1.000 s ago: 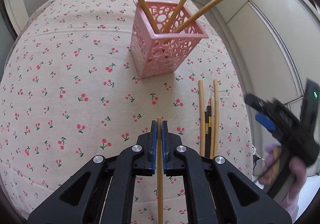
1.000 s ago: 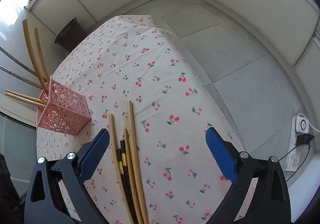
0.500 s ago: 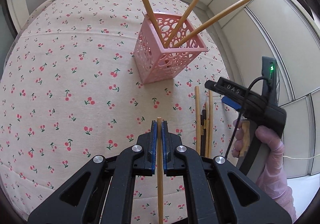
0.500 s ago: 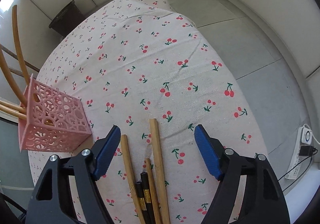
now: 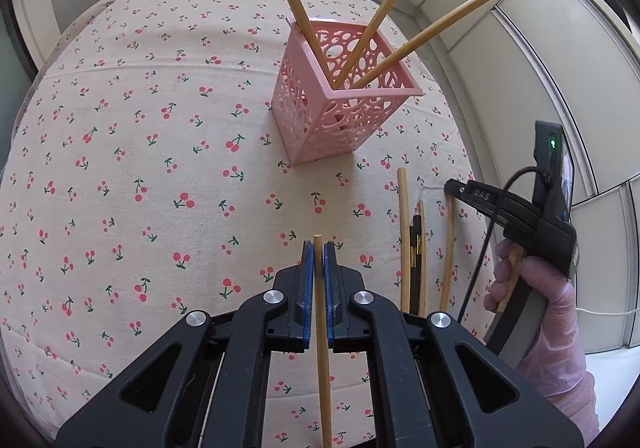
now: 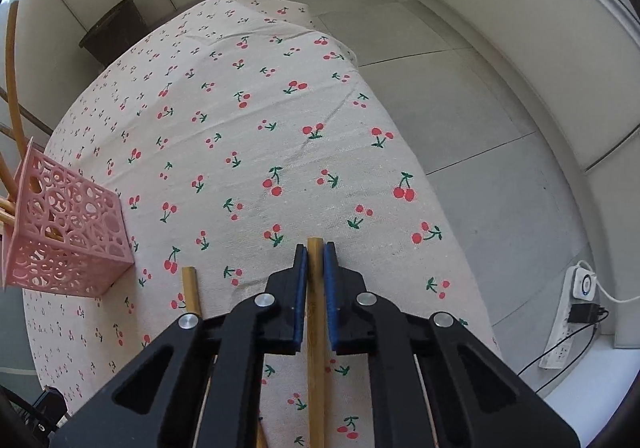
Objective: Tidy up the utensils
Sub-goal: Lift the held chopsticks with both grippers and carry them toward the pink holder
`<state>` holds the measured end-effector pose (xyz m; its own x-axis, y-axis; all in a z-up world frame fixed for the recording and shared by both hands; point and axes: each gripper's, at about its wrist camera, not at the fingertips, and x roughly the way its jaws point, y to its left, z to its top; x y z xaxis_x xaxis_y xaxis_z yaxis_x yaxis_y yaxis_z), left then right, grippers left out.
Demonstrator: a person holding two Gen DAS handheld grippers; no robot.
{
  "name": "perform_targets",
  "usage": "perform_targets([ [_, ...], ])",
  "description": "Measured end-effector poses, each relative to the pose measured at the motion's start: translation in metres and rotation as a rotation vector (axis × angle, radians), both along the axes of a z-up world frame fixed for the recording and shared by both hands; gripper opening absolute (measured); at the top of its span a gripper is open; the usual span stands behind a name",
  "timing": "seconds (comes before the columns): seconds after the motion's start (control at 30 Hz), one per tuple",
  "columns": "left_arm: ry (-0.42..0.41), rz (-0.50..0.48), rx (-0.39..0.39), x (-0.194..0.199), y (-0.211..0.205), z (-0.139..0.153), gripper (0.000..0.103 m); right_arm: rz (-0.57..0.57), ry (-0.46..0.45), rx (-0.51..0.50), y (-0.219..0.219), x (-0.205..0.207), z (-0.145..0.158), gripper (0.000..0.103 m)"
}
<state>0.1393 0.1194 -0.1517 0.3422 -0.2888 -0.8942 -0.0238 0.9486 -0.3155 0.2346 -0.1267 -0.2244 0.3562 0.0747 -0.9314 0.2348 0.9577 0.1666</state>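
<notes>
Left wrist view: the lower end of the chopstick (image 5: 322,332) clamped in the left gripper (image 5: 319,260) runs off the bottom edge; its tip pokes just past the blue pads. The right gripper (image 5: 452,193) shows from the side here, held by a gloved hand (image 5: 536,312), with its fingertips down at the top of a bamboo chopstick (image 5: 448,260); how its jaws stand is hard to read from this angle.

Right wrist view settles it: the right gripper (image 6: 316,260) has just been closing, and its jaws now sit pressed on the bamboo chopstick (image 6: 316,332), whose lower length is cut by the frame.

The pink basket (image 5: 340,115) stands upright on the cherry-print tablecloth (image 5: 140,151) and holds three bamboo chopsticks (image 5: 360,47) leaning outward. In the right wrist view the basket (image 6: 68,232) is cropped at the left edge.

Nearer than the basket, to its right, lies a loose bundle (image 5: 414,248): light sticks and a dark pair. The right wrist view shows only one of them (image 6: 191,292); the gripper body hides the rest. Only that view shows a power strip (image 6: 572,312) on the floor.
</notes>
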Motion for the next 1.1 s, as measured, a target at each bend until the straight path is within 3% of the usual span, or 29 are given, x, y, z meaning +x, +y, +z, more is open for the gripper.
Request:
perform_targets([
  [0.33, -0.033, 0.008, 0.022, -0.005, 0.002, 0.008, 0.005, -0.098, -0.077, 0.127, -0.048, -0.045, 0.012, 0.009],
  [0.83, -0.235, -0.008, 0.021, -0.042, 0.011, 0.067, 0.004, -0.053, -0.330, 0.253, -0.051, -0.156, 0.105, 0.009],
  [1.1, -0.322, 0.039, 0.014, -0.062, 0.024, 0.105, 0.004, -0.008, -0.377, 0.301, -0.041, -0.185, 0.138, 0.009],
])
